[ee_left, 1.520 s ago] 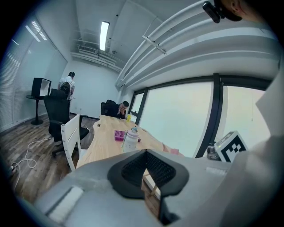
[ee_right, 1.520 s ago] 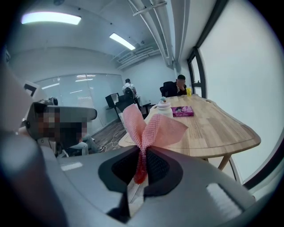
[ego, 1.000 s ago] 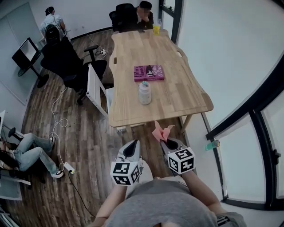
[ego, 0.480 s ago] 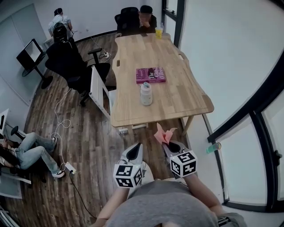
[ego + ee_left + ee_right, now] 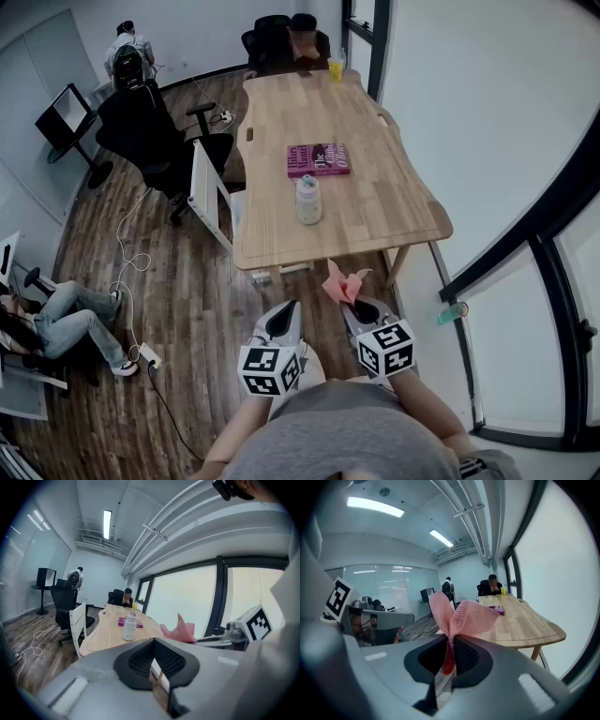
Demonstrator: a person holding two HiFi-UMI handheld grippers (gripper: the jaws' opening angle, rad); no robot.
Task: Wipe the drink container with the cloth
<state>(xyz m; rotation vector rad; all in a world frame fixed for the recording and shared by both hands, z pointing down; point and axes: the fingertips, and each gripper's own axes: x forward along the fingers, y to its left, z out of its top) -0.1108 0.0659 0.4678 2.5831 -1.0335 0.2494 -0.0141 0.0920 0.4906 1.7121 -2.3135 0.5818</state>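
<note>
Wood-plank flooring runs under a long pale wooden table [image 5: 375, 187] beside a wall of tall windows. An office chair [image 5: 150, 131] and a white chair [image 5: 202, 187] stand along the table's left side, and cables [image 5: 122, 272] trail over the floor. A person [image 5: 302, 33] sits at the far end next to a yellow drink [image 5: 334, 66], and another person [image 5: 56, 323] sits low at the left edge.

On the tabletop, a whitish bottle [image 5: 308, 199] stands upright toward the near end, with a purple book [image 5: 319, 158] just beyond it.

Little has changed over the last 1 second. The view has lifted slightly, both claws have slid a touch lower in the picture, and in the last half second almost nothing has moved. The right claw [image 5: 449, 645] has its jaws clamped on the lower end of a pink cloth [image 5: 461, 616], which fans upward out of them. The left claw [image 5: 152, 641] has its jaws drawn together with nothing between them.

Both claws hang over the floor, short of the table's near end and well apart from the bottle. My reading is that wiping has not started. The person seems paused in the approach, and the bottle needs steadying before the cloth can meet it.
</note>
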